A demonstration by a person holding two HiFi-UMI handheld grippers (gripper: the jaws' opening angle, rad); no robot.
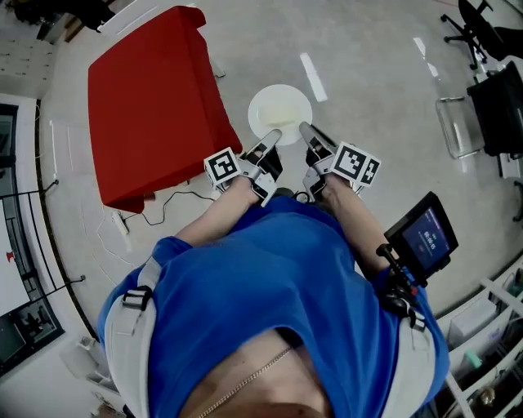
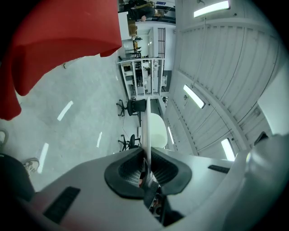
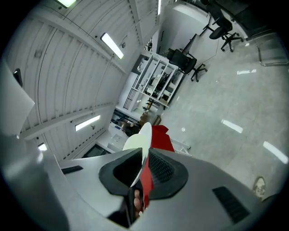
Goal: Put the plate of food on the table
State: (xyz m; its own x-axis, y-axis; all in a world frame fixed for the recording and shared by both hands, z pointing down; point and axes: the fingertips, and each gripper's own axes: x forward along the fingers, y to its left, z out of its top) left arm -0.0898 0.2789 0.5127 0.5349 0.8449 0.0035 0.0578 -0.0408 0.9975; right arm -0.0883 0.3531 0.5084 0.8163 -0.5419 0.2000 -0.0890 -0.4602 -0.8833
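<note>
A pale round plate (image 1: 280,112) hangs above the floor, held level between both grippers. My left gripper (image 1: 272,136) is shut on its near-left rim, and my right gripper (image 1: 305,128) is shut on its near-right rim. In the left gripper view the plate (image 2: 156,128) shows edge-on, its rim pinched between the dark pads (image 2: 131,169). The right gripper view shows the plate (image 3: 140,140) edge-on between the pads (image 3: 160,167) as well. The table with the red cloth (image 1: 151,98) stands to the left of the plate, its top bare. Any food on the plate is too faint to make out.
A grey floor with white tape marks (image 1: 313,76) lies under the plate. Cables (image 1: 176,200) trail by the table's near corner. Office chairs (image 1: 474,24) and a metal frame (image 1: 458,126) stand at the right. A handheld screen (image 1: 423,234) hangs at the person's right side.
</note>
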